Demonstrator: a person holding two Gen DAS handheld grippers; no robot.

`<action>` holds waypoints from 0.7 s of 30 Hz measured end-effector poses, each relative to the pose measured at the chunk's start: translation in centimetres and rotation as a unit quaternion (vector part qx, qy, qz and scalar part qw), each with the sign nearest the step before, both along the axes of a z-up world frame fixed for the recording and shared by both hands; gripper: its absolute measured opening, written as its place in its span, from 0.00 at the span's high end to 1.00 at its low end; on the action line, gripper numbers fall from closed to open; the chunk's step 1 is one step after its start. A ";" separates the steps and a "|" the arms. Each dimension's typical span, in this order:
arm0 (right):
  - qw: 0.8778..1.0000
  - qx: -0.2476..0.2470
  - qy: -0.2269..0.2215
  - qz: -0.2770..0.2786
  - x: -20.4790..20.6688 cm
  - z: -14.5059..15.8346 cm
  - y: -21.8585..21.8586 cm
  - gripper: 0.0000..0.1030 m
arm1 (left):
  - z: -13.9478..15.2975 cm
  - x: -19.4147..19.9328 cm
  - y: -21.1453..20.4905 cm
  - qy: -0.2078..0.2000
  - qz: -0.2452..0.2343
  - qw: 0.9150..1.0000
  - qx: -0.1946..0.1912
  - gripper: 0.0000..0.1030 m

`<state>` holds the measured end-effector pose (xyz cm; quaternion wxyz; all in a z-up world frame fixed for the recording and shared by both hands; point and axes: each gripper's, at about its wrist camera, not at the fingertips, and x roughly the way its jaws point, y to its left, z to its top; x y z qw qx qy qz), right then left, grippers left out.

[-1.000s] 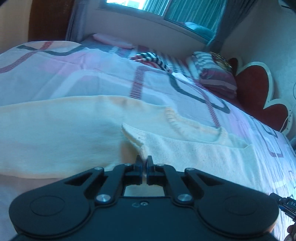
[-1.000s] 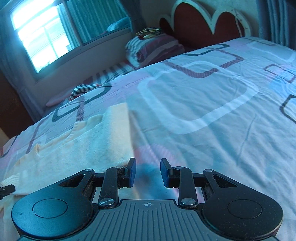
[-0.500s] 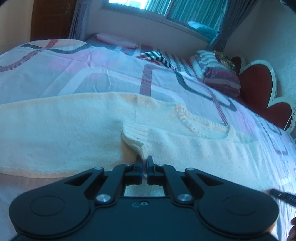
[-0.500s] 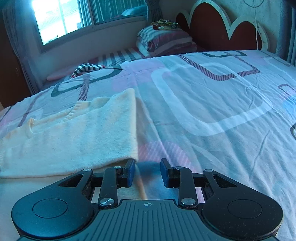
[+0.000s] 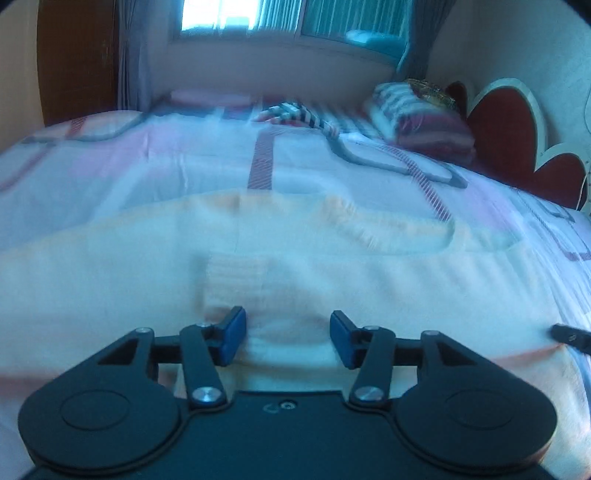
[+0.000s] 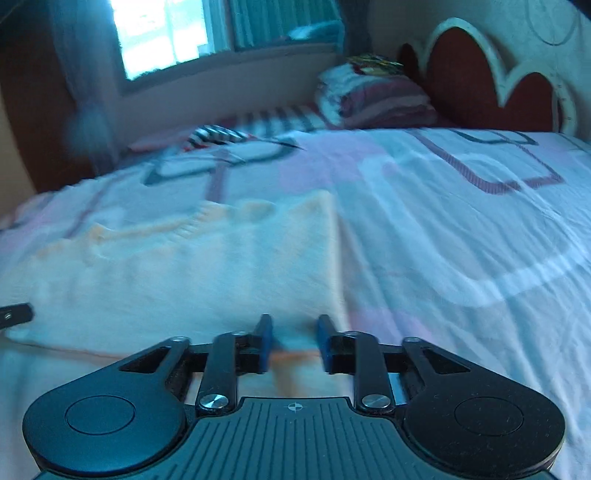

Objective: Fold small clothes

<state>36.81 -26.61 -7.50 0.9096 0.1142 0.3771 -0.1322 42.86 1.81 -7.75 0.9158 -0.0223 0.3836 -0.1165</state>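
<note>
A cream knitted sweater [image 5: 332, 266] lies flat on the bed, neckline away from me, with a sleeve folded over its body; the ribbed cuff [image 5: 236, 280] lies just ahead of my left gripper. My left gripper [image 5: 288, 332] is open and empty over the sweater's near part. The sweater also shows in the right wrist view [image 6: 184, 280]. My right gripper [image 6: 293, 339] is open and empty at the sweater's lower right corner. Each view catches the tip of the other gripper at its edge. Both views are blurred.
The bed sheet [image 6: 461, 236] is white and pink with rectangle patterns. Striped pillows [image 5: 421, 125] and a striped cloth [image 5: 299, 114] lie at the far end by the red scalloped headboard [image 6: 480, 81]. A window [image 5: 280, 22] is behind.
My left gripper has opened and let go of the sleeve cuff, which now lies flat on the sweater. My right gripper has stayed open and shifted left toward the sweater's corner.
</note>
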 end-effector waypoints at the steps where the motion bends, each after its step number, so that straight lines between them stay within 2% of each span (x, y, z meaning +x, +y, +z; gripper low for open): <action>1: 1.000 -0.004 0.005 -0.014 -0.2 0.0 -0.8 0.80 | 0.2 -0.1 0.3 0.001 0.003 1.000 -0.002 0.52; 2: 1.000 -0.004 0.008 -0.019 -0.3 0.2 -1.5 0.80 | 0.5 -0.1 0.4 0.001 0.009 1.000 -0.006 0.48; 5: 1.000 0.011 -0.026 -0.004 0.3 1.4 -2.7 0.80 | 1.5 0.5 -0.6 -0.035 0.009 0.999 -0.004 0.35; 8: 0.998 0.024 -0.044 0.033 3.6 1.9 -2.2 0.80 | 1.7 2.1 -2.8 -0.038 -0.013 0.999 0.002 0.35; 12: 0.996 0.013 -0.030 0.081 8.4 0.3 -0.9 0.81 | 0.7 3.7 -4.8 -0.031 -0.032 0.999 0.023 0.36; 14: 0.997 0.001 -0.022 0.070 9.7 -0.6 -1.7 0.81 | -0.1 4.1 -4.5 -0.022 -0.026 0.999 0.035 0.36; 16: 0.999 0.002 -0.009 0.031 10.4 -1.4 -3.9 0.82 | -0.8 4.1 -3.6 -0.016 -0.020 0.999 0.040 0.37; 17: 1.000 0.016 -0.013 0.017 10.6 -1.6 -5.3 0.87 | -0.9 4.0 -3.1 -0.020 -0.022 0.999 0.037 0.37; 19: 1.000 0.002 0.003 0.005 11.0 -1.6 -6.3 0.86 | -1.0 3.7 -2.9 -0.026 -0.028 0.998 0.045 0.36; 21: 1.000 0.017 0.004 0.006 11.0 -1.6 -7.1 0.86 | -0.9 3.6 -3.2 -0.027 -0.031 0.998 0.056 0.36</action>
